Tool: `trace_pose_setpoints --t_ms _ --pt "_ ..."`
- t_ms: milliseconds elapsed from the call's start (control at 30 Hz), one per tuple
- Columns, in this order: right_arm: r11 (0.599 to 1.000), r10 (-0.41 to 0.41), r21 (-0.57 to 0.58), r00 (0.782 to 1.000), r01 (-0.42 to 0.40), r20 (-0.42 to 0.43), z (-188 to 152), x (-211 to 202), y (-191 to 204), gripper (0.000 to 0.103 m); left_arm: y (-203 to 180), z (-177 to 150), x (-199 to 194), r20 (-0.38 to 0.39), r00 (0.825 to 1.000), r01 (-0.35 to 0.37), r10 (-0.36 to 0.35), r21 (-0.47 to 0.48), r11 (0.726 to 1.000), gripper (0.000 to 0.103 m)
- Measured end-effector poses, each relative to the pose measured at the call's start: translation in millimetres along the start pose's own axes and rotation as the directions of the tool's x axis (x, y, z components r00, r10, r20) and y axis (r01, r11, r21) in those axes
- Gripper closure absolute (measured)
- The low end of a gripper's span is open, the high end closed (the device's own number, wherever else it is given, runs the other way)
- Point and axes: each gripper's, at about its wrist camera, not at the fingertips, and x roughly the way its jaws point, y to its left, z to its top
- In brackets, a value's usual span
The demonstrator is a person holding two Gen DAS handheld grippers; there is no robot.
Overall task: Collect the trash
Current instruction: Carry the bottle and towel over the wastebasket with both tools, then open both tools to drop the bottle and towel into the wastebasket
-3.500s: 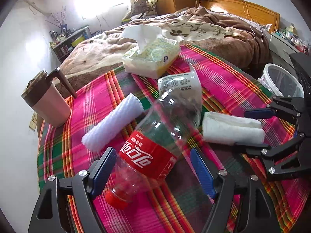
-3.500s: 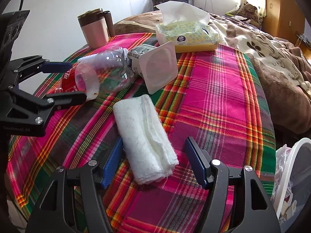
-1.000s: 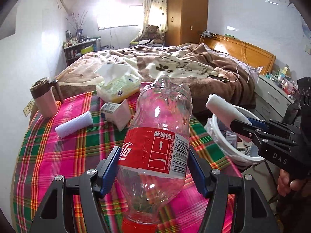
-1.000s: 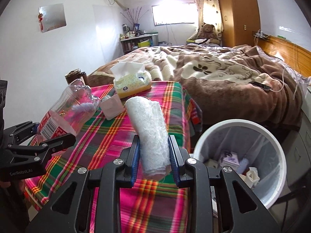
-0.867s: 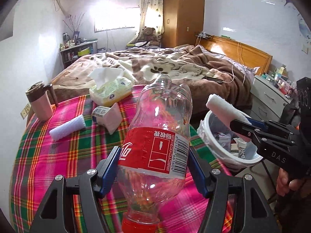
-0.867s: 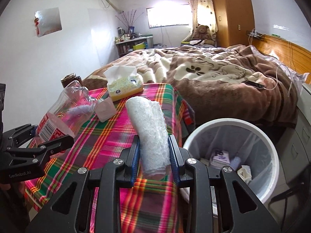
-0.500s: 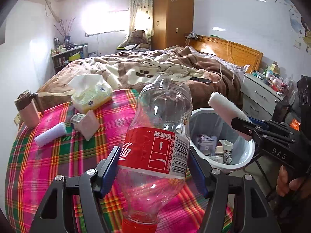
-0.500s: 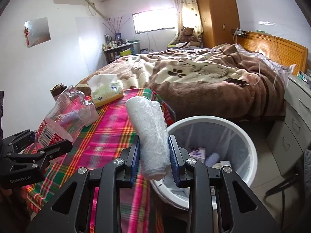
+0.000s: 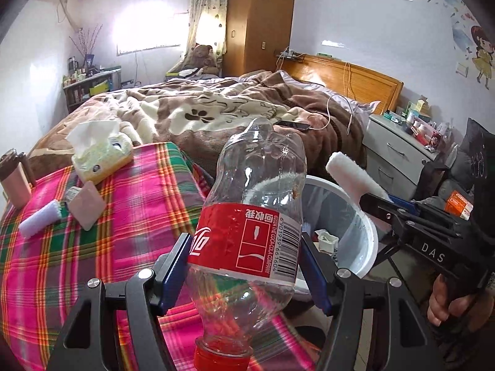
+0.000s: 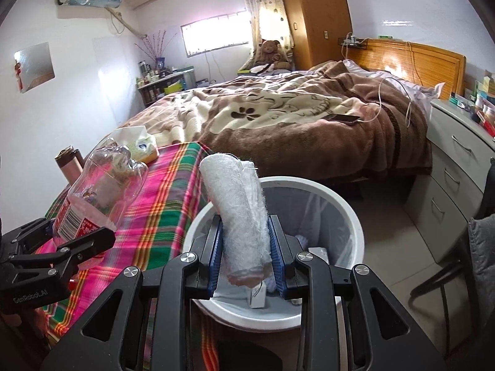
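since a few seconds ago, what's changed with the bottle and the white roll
Both were lifted off the table: the left gripper shut on the bottle, the right gripper on the white roll, and both swung to the bin. The tissue box and mug stayed put.

- We see a table under a plaid cloth.
- On it, the tissue box sits at the far edge.
- Nearer than the box lie a pink carton and a white roll.
- Left of the box stands a mug.
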Motion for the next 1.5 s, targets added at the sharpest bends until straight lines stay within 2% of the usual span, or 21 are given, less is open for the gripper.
trace_pose_setpoints --t_ms 233,600,867,1000,1100,1233,1300,1500 --pt "0.999 -0.024 0.038 1.000 0.025 -0.015 -2 2 -21 0.074 -23 6 24 -0.024 0.999 0.028 -0.028 0.015 0.999 0.036" --pt "0.996 -0.054 0.062 0.998 0.056 -0.039 -2 11 -41 0.073 -47 13 53 -0.044 0.999 0.021 -0.019 0.026 0.999 0.036" --pt "0.995 -0.057 0.076 0.995 0.063 -0.079 -4 24 -50 0.072 -53 15 72 -0.066 0.998 0.008 -0.007 0.020 1.000 0.036" --pt "0.993 -0.055 0.094 0.994 0.065 -0.098 -3 29 -55 0.072 -50 18 82 -0.094 0.995 0.035 -0.037 -0.019 0.999 0.036" --pt "0.994 -0.052 0.094 0.993 0.062 -0.106 -2 29 -55 0.071 -49 19 85 -0.089 0.995 0.032 -0.034 -0.016 0.999 0.036" --pt "0.993 -0.073 0.081 0.990 0.083 -0.117 -2 31 -55 0.063 -48 22 85 -0.076 0.996 0.049 -0.051 -0.025 0.998 0.027" --pt "0.993 -0.071 0.081 0.991 0.081 -0.113 -3 30 -55 0.057 -47 22 85 -0.074 0.996 0.047 -0.049 -0.033 0.998 0.027" --pt "0.993 -0.068 0.088 0.992 0.078 -0.107 -2 26 -55 0.056 -43 20 79 -0.069 0.997 0.038 -0.040 -0.033 0.999 0.027"
